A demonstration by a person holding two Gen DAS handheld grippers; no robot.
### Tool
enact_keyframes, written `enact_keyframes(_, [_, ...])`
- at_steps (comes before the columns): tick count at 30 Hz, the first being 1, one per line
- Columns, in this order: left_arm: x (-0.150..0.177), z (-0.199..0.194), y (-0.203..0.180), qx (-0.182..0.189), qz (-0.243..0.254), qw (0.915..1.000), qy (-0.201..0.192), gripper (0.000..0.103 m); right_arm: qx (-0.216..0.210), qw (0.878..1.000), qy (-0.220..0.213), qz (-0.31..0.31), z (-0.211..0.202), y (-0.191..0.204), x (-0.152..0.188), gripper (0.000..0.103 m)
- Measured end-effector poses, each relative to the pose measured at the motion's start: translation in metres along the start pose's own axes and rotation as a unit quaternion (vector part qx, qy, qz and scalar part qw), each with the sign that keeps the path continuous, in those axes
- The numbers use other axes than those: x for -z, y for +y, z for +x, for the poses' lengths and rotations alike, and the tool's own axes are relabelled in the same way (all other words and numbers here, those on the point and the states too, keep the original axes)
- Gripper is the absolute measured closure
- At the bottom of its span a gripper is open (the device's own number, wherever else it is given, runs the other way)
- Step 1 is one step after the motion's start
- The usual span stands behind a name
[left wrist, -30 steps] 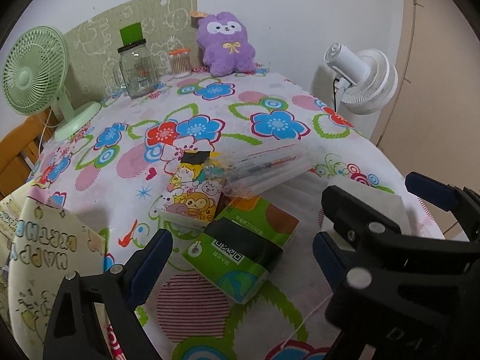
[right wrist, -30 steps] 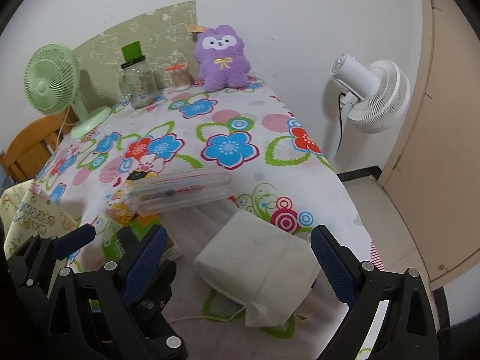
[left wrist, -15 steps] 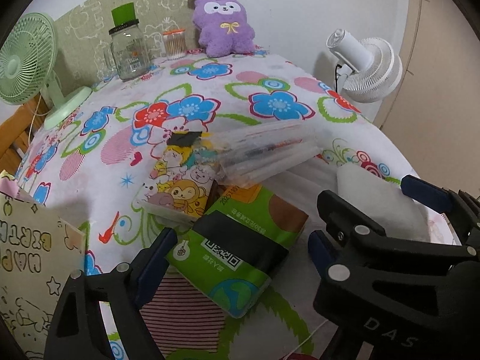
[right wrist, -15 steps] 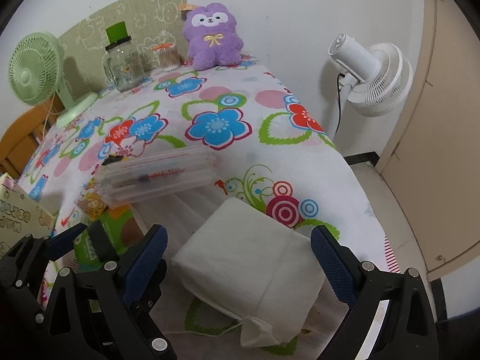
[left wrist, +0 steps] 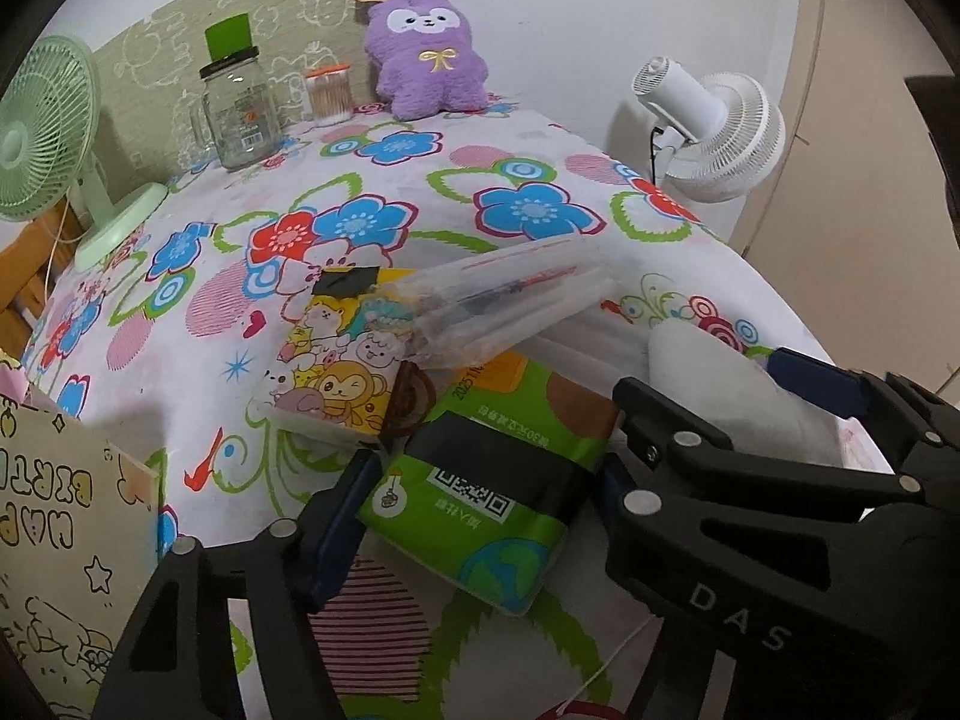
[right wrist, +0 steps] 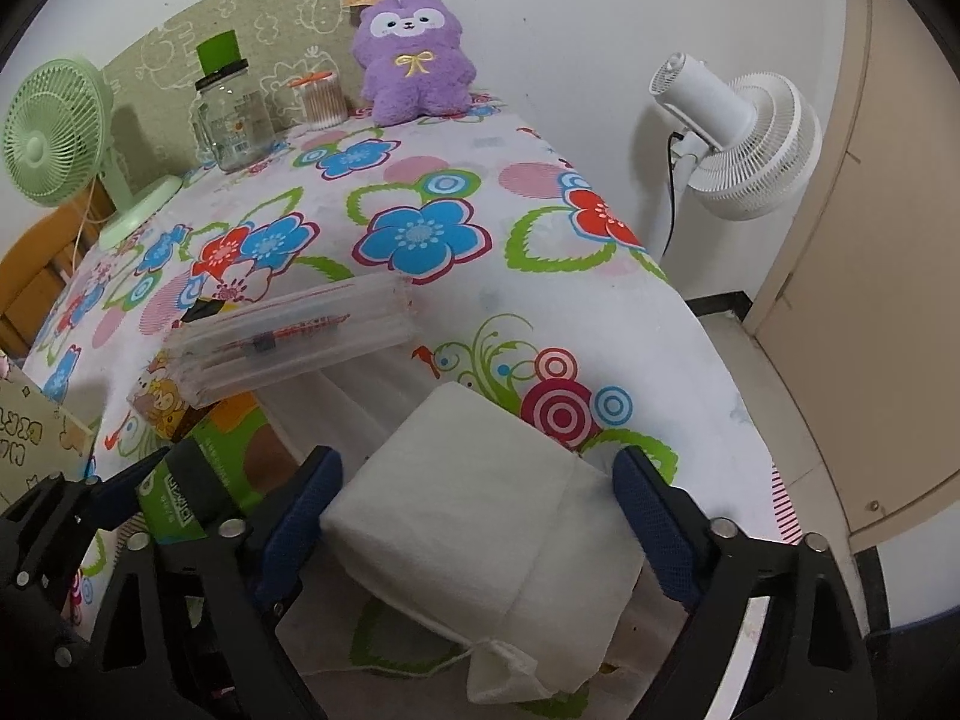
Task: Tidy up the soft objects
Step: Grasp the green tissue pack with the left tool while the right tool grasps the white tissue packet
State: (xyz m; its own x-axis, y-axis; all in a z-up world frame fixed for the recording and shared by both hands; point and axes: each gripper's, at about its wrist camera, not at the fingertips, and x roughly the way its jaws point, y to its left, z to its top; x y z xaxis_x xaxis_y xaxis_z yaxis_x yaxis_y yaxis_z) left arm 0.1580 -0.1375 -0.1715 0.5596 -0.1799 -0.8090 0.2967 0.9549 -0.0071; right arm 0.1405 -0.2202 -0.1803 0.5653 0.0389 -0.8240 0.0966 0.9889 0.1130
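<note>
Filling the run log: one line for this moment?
left gripper: open, straddling green tissue pack | right gripper: open, straddling white pouch

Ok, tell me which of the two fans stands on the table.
The green fan, at the table's far left corner, its base on the flowered cloth. The white fan stands off the table's right edge, beside the wall.
</note>
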Motion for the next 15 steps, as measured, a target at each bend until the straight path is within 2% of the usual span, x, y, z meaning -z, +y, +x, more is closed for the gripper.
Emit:
enact_keyframes(7, [0.003, -0.004, -0.002, 0.008, 0.004, 0.9999, 0.004, 0.036, -0.013, 1.0, 0.002, -0.011, -0.007, 0.009, 0.003, 0.042])
enact_keyframes(15, [0.008, -0.016, -0.004, 0.015, 0.006, 0.9999, -0.002, 0.037, -0.03, 1.0, 0.004, 0.001, -0.019, 0.011, 0.01, 0.059])
